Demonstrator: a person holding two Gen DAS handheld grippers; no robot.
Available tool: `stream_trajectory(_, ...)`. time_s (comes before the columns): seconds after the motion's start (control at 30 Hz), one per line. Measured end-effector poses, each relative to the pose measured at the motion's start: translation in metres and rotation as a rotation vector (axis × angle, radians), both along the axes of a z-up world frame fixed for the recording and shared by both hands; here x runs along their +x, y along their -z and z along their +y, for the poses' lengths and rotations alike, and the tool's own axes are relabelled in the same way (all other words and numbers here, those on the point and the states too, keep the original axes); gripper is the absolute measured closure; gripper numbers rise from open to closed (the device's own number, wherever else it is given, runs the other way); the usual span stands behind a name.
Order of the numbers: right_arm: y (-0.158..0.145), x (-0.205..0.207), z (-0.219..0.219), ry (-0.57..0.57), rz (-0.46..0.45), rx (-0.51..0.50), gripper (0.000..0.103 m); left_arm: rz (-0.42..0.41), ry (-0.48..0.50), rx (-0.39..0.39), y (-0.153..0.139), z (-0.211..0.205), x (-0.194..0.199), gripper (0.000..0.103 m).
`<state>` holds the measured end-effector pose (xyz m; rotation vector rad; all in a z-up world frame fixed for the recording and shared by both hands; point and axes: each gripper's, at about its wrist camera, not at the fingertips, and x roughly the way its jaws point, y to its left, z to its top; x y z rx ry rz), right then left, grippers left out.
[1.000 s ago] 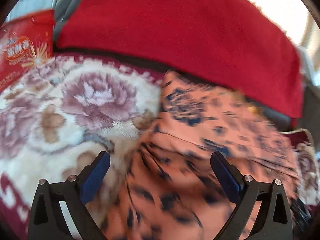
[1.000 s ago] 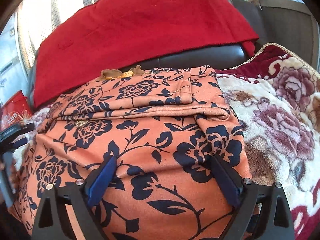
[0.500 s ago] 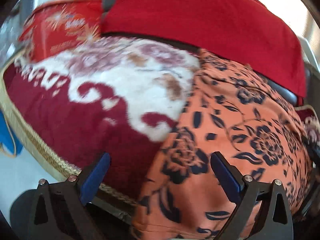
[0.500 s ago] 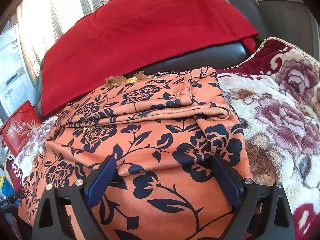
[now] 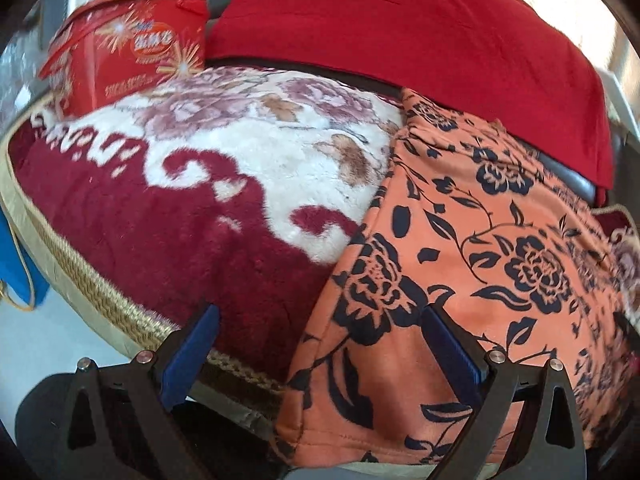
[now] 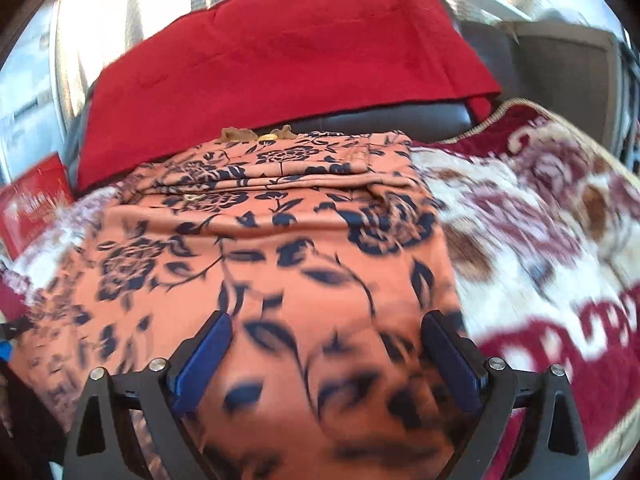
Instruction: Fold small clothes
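An orange garment with a dark blue flower print (image 5: 492, 264) lies spread on a plush floral blanket (image 5: 224, 168); its far part is folded over near the sofa back (image 6: 288, 168). My left gripper (image 5: 320, 344) is open and empty, at the garment's near left hem, which hangs over the blanket's edge. My right gripper (image 6: 326, 348) is open and empty, low over the garment's near right part (image 6: 304, 280). The right wrist view is motion-blurred near the fingers.
A red cloth (image 5: 420, 28) drapes the dark sofa back behind, and shows in the right wrist view (image 6: 280, 60). A red printed box (image 5: 124, 56) stands at the blanket's far left. Blanket braid edge (image 5: 100, 300) borders pale floor; something blue (image 5: 16, 268) lies at left.
My left gripper has pulled back toward the blanket's near edge, now at the garment's near left hem. My right gripper has drawn back and lower over the garment. Both stay open.
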<state>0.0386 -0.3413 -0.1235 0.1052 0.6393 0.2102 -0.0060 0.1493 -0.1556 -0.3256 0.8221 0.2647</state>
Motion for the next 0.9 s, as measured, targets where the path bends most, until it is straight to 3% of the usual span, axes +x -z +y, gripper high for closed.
stream_trajectory(0.13,-0.014,-0.039,-0.057,0.057,0.023,0.298,0.006,-0.01,-0.026,-0.052,0.0,0.013,-0.007,0.003)
stream_trajectory(0.2,-0.013,-0.053,-0.091,0.084,0.108,0.451,0.006,-0.006,-0.028,-0.054,0.001,0.014,-0.008,0.003)
stream_trajectory(0.27,-0.013,-0.066,-0.121,0.109,0.164,0.541,0.006,-0.007,-0.023,-0.069,0.001,0.016,-0.007,0.003)
stream_trajectory(0.43,-0.009,-0.072,-0.157,0.091,0.329,0.534,0.006,-0.012,-0.026,-0.089,0.001,0.018,-0.004,0.003)
stream_trajectory(0.67,0.029,-0.058,-0.121,-0.018,0.504,0.479,0.008,0.011,-0.011,-0.11,0.001,0.022,-0.006,0.003)
stream_trajectory(0.73,0.041,-0.054,-0.109,-0.027,0.567,0.439,0.015,0.017,-0.001,-0.117,0.0,0.024,-0.01,0.003)
stream_trajectory(0.8,0.051,-0.053,-0.096,-0.043,0.613,0.39,0.032,0.027,0.003,-0.114,0.0,0.026,-0.014,0.003)
stream_trajectory(0.9,0.053,-0.054,-0.086,-0.056,0.626,0.338,0.035,0.057,0.017,-0.116,0.002,0.027,-0.018,0.003)
